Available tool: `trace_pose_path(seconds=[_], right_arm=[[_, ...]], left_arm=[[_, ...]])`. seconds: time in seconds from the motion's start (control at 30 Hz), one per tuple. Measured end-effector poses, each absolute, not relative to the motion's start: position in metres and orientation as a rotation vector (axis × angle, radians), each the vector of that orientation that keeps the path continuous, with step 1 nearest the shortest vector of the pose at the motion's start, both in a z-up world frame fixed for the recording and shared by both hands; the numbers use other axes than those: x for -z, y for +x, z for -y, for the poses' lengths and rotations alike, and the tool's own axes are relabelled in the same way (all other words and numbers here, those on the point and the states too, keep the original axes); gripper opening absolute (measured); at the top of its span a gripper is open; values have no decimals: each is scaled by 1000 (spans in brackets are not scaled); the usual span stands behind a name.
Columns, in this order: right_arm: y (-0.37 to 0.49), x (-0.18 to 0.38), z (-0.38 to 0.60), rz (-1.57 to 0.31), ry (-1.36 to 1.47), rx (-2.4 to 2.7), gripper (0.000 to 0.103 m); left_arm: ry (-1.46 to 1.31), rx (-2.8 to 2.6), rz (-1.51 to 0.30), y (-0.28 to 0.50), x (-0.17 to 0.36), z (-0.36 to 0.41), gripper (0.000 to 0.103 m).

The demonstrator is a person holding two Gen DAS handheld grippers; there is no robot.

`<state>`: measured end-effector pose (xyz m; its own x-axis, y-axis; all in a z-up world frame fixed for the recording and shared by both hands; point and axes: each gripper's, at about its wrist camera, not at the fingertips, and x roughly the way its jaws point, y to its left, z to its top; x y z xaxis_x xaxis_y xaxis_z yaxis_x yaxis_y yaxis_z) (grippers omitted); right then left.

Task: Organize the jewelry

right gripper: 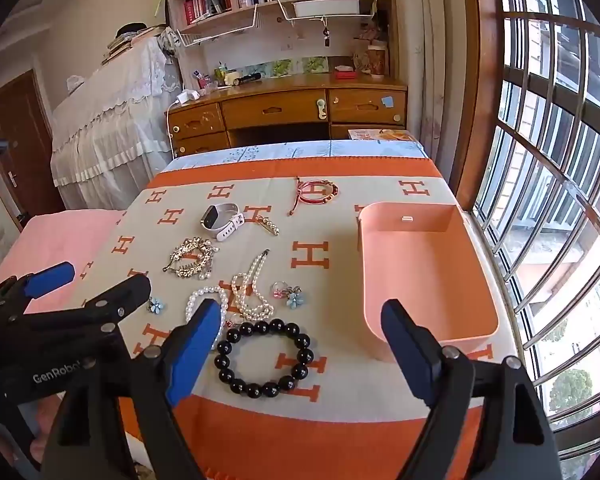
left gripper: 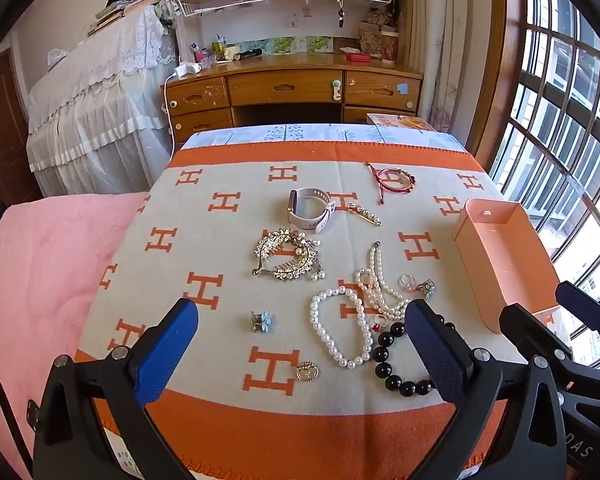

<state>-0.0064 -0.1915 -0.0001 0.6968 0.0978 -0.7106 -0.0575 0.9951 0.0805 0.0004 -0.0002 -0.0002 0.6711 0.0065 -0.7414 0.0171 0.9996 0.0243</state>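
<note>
Jewelry lies spread on an orange and cream H-pattern blanket [left gripper: 228, 248]. There is a black bead bracelet [right gripper: 265, 358], a pearl bracelet [left gripper: 340, 326], a pearl necklace [left gripper: 378, 284], a rhinestone hair comb [left gripper: 286, 258], a white watch [left gripper: 310, 210], a red cord bracelet [left gripper: 392, 180], a gold clip [left gripper: 364, 214], a blue flower clip [left gripper: 262, 321], a gold brooch [left gripper: 307, 371] and small rings [right gripper: 288, 293]. An empty peach tray [right gripper: 424, 276] sits at the right. My left gripper [left gripper: 300, 340] is open above the near pieces. My right gripper [right gripper: 304, 348] is open over the black bracelet.
A pink quilt [left gripper: 40, 280] lies left of the blanket. A wooden desk [left gripper: 292, 88] with drawers stands behind the bed, with bookshelves above. A barred window [right gripper: 560, 160] runs along the right. A lace-covered piano [left gripper: 100, 100] stands at the back left.
</note>
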Motion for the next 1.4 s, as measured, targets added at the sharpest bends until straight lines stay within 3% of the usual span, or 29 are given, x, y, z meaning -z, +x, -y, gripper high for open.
trace_pose_path(seconds=[1.4], right_arm=[[-15,11,182,-804,63,-102,83]], left_arm=[[37,-42,-870,-11,13,-12,102]])
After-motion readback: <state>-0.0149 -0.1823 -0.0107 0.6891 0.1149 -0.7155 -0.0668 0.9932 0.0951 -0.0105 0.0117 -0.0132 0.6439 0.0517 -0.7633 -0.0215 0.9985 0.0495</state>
